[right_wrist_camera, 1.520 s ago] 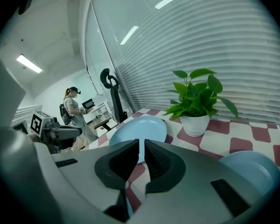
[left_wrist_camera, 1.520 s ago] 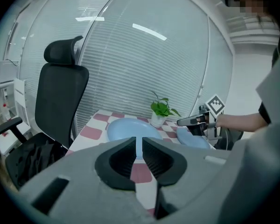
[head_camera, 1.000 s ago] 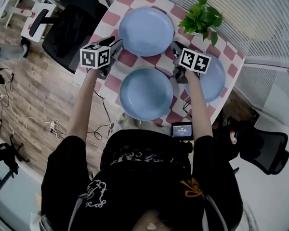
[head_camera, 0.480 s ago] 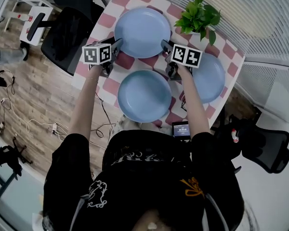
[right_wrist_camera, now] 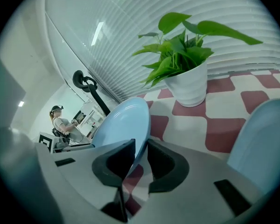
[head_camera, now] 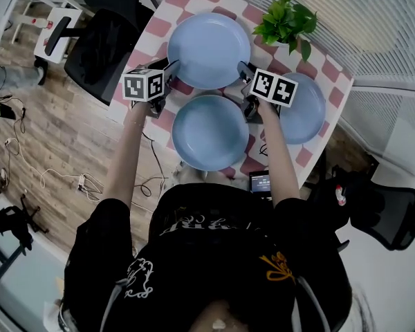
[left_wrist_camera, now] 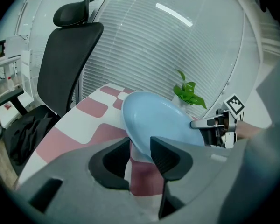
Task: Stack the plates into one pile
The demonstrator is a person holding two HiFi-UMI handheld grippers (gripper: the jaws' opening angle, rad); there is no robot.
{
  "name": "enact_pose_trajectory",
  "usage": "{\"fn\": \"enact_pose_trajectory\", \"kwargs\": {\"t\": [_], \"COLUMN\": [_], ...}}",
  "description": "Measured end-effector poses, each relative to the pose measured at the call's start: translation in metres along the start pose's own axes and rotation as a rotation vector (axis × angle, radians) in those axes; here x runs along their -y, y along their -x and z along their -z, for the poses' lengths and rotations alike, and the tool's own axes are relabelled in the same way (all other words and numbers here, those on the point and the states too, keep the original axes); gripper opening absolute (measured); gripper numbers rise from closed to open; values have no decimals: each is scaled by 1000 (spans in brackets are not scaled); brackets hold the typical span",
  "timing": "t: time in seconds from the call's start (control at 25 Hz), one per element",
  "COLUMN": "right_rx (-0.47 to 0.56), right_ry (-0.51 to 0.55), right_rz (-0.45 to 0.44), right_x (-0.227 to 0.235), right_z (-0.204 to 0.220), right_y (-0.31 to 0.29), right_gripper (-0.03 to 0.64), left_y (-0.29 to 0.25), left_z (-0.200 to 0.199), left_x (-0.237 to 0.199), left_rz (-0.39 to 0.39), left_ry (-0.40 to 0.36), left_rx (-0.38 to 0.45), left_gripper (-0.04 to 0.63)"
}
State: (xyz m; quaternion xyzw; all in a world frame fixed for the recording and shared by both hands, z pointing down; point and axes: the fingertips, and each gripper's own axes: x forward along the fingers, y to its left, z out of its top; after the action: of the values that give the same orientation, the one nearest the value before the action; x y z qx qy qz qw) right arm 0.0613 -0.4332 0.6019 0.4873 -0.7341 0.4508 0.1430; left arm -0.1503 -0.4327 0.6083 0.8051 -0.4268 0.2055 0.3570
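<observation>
Three light blue plates are on a pink-and-white checked table (head_camera: 290, 159). The far plate (head_camera: 209, 50) (left_wrist_camera: 158, 120) (right_wrist_camera: 119, 125) is held at opposite rims and looks tipped in both gripper views. My left gripper (head_camera: 170, 66) (left_wrist_camera: 140, 153) has just been closing, and its pads now pinch that plate's left rim. My right gripper (head_camera: 243, 73) (right_wrist_camera: 140, 155) has also just been closing and is shut on the right rim. The near plate (head_camera: 209, 131) lies between my arms. My right hand partly hides the right plate (head_camera: 308, 109) (right_wrist_camera: 261, 134).
A potted plant (head_camera: 287, 19) (right_wrist_camera: 182, 64) stands at the table's far side, close to the held plate. A small screen device (head_camera: 261, 182) sits at the near edge. Black office chairs stand left (head_camera: 100, 40) (left_wrist_camera: 70, 50) and right (head_camera: 384, 216) of the table.
My right gripper moved left, from beside the right plate to the far plate's right rim. My left gripper shifted in onto the left rim. The far plate now looks slightly nearer and tipped.
</observation>
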Motion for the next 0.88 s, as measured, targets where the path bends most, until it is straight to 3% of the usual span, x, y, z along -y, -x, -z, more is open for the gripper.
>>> {"fn": "enact_pose_trajectory", "kwargs": {"t": [0.4,0.88], "right_rx": [45,30], "right_ry": [-1,-50], "right_rz": [2,54], "right_x": [-30,-43], "right_z": [33,122], "right_y": [77,150], "right_gripper": [80,72], "left_y": [69,136], "left_z": [19,94], "left_x": [52,101], "left_rz": [37,64], "left_ry": [-39,-39], "left_rx": [50,31], "left_gripper": [147,147]}}
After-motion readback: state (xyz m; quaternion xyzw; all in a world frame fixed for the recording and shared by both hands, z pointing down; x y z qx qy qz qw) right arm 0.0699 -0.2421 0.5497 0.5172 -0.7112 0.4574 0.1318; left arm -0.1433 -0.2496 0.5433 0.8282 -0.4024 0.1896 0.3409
